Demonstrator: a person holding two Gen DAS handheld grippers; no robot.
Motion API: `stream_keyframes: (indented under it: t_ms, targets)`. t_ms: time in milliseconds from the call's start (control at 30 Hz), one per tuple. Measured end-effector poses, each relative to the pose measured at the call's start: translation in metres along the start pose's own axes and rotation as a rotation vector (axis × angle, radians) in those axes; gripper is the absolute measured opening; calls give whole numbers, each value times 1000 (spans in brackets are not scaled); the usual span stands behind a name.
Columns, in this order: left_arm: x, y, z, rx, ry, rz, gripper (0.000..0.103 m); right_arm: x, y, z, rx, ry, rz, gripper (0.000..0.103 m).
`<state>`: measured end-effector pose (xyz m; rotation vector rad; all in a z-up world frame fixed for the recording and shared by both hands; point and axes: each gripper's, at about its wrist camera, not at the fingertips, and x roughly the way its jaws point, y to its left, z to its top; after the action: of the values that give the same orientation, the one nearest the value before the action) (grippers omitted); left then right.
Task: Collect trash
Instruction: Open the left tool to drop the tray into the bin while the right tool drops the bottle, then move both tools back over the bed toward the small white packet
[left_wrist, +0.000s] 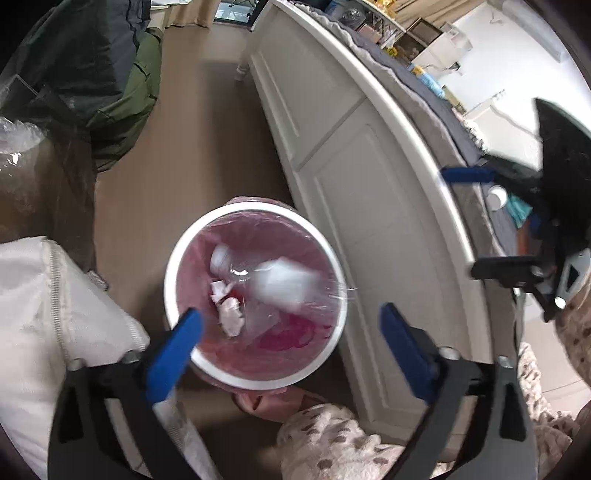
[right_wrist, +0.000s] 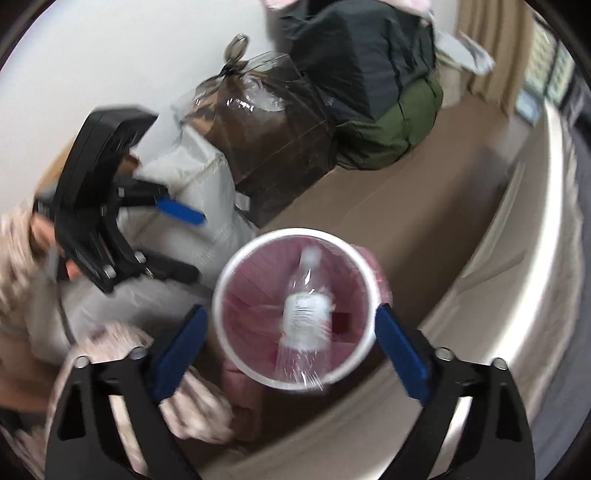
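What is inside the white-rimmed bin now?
Inside the bin: a pink liner, crumpled paper and a clear plastic bottle. The bottle and paper cover whatever lies beneath them.

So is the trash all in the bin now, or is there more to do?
Some is in already: crumpled paper lies in the pink-lined bin. A clear plastic bottle shows blurred over the bin's mouth, between the wide-open jaws of the right gripper, which do not touch it. The left gripper is open and empty too. What trash is left elsewhere, these views do not show.
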<state>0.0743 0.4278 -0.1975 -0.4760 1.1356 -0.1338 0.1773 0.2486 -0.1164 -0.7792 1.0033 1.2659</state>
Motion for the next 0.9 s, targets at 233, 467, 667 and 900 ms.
stream_keyframes:
  t_ms: [233,467,667,900]
  targets:
    - [-12,-21,-1,75,53,89,98,-24,15,-1,-129,20,-63,96]
    - [-35,-48,-2,111,22,98,98,-39,25,-3,-116,-13,-53,96]
    - [-59,-79,-6,158,-20,114,98,-61,34,-13,-102,-49,-50,96]
    - [-82,-109,-15,180,-61,123,98,-92,45,-31,-83,-94,-55,96]
